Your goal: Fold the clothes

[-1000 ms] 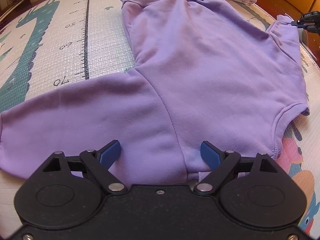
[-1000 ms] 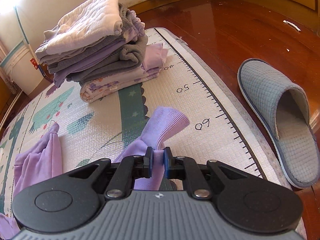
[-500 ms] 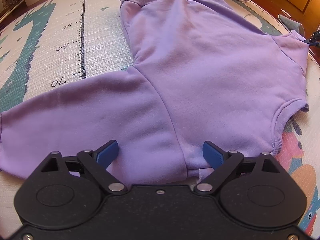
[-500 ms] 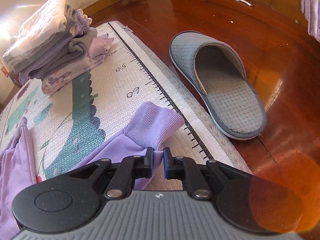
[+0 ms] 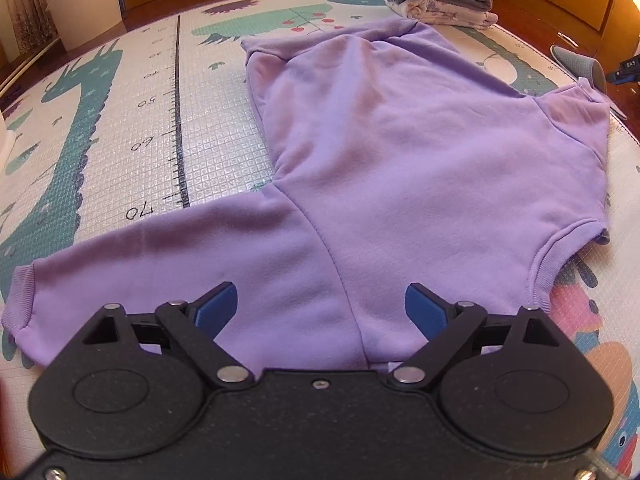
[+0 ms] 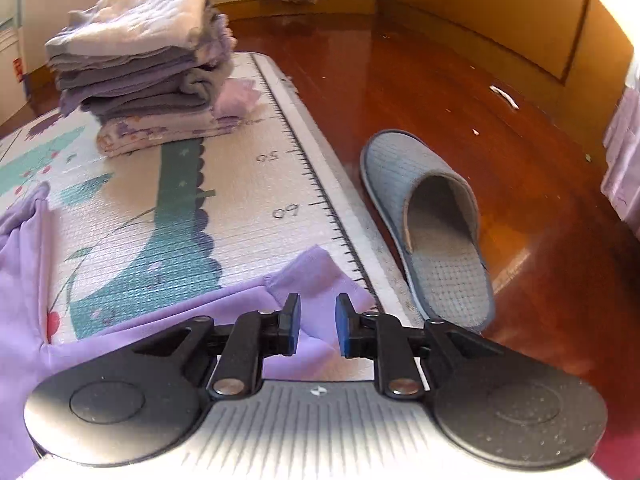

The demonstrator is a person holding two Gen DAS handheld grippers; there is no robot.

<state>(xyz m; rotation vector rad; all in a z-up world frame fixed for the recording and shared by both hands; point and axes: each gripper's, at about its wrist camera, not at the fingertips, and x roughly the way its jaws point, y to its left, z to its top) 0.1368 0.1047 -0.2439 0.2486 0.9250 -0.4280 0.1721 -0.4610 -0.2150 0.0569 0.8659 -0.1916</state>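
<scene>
Across a patterned foam play mat (image 5: 120, 128), the left wrist view shows a lilac fleece sweatshirt (image 5: 400, 152) lying flat, with the left gripper (image 5: 321, 307) low over its near sleeve, jaws spread wide. From the right wrist view, the right gripper (image 6: 317, 325) has its jaws slightly parted above the sweatshirt's ribbed cuff (image 6: 316, 276) at the mat's edge, beside a grey slipper (image 6: 432, 220) on the wooden floor (image 6: 520, 160).

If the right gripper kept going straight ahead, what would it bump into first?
Probably the purple sleeve cuff, lying on the play mat just past the right gripper, whose jaws are open. Beyond it lies the mat's ruler edge. The grey slipper sits off to the right. Depth is hard to judge.
</scene>
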